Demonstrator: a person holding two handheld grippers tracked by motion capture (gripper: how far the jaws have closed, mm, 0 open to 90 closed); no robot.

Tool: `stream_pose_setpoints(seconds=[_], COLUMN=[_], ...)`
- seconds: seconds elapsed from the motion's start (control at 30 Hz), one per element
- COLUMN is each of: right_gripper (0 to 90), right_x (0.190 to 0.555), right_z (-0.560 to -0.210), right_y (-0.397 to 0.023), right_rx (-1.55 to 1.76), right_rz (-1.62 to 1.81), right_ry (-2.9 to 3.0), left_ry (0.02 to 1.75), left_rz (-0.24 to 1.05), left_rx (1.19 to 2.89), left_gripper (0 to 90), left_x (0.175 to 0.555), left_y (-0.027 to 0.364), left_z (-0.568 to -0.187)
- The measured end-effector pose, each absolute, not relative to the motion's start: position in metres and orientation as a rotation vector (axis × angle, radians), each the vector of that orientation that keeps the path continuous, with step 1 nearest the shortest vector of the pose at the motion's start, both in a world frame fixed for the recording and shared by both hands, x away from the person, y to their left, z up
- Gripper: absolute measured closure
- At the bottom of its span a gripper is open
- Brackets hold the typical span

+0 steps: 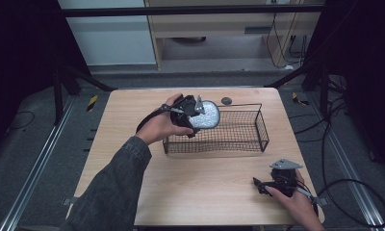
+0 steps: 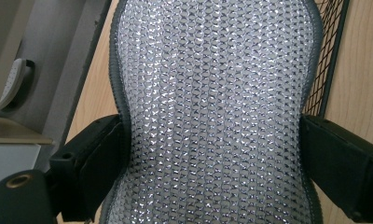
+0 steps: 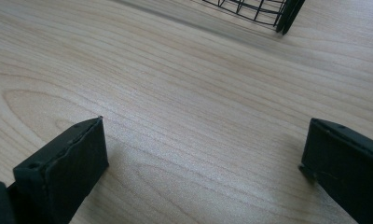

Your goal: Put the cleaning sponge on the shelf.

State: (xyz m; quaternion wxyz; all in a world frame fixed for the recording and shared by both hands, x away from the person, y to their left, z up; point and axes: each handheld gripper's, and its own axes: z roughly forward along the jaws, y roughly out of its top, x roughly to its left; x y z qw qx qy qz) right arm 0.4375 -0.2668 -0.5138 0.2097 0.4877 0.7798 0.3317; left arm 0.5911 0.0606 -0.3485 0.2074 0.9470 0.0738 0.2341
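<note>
Left tool (image 1: 196, 113) is clamped on a silver sequined pad (image 1: 206, 114), its jaws pressing the pad's two narrowed sides; the pad is held above the left end of the black wire basket (image 1: 258, 126). Right tool (image 1: 265, 185) rests low on the table's near right corner, jaws spread wide with only bare wood between them.

Surface: light wood-grain table (image 1: 200, 187), rounded corners. A small dark round disc (image 1: 226, 100) sits on the table just behind the basket. Room: dark grey floor, metal rails along both sides, black frame struts, loose cables (image 1: 354, 192) on the right, pale cabinets at the back, yellow-black tape marks on the floor.

Left gripper view: the pad (image 2: 212, 112) close up, a grid of shiny scales with a dark grey stitched edge (detail unreadable from the high view), with basket mesh (image 2: 329, 51) at upper right and table edge at left.

Right gripper view: fine wood grain on the table (image 3: 184, 102), and one lower corner of the basket (image 3: 268, 11) at the top, well apart from the jaws.
</note>
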Motion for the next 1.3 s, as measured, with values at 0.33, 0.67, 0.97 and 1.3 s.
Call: stream_pose_setpoints(seconds=[0.33, 0.67, 0.97, 1.3], right_gripper=[0.3, 0.3, 0.3, 0.3], right_x=[0.438, 0.438, 0.438, 0.438], right_z=[-0.514, -0.514, -0.514, -0.514], right_y=[-0.267, -0.267, -0.267, -0.267], right_rx=[1.355, 1.353, 1.354, 1.35], right_rz=[0.923, 0.922, 0.923, 0.923], right_ry=[2.169, 2.17, 2.17, 2.17], left_ry=[0.15, 0.152, 0.157, 0.175], left_rz=[0.697, 0.691, 0.693, 0.651], left_rx=[2.695, 2.698, 2.724, 2.749], left_gripper=[9.0, 9.1, 8.9, 8.5], left_x=[0.592, 0.594, 0.598, 0.609], left_y=[0.056, 0.059, 0.06, 0.058], left_z=[-0.357, -0.358, -0.362, -0.374])
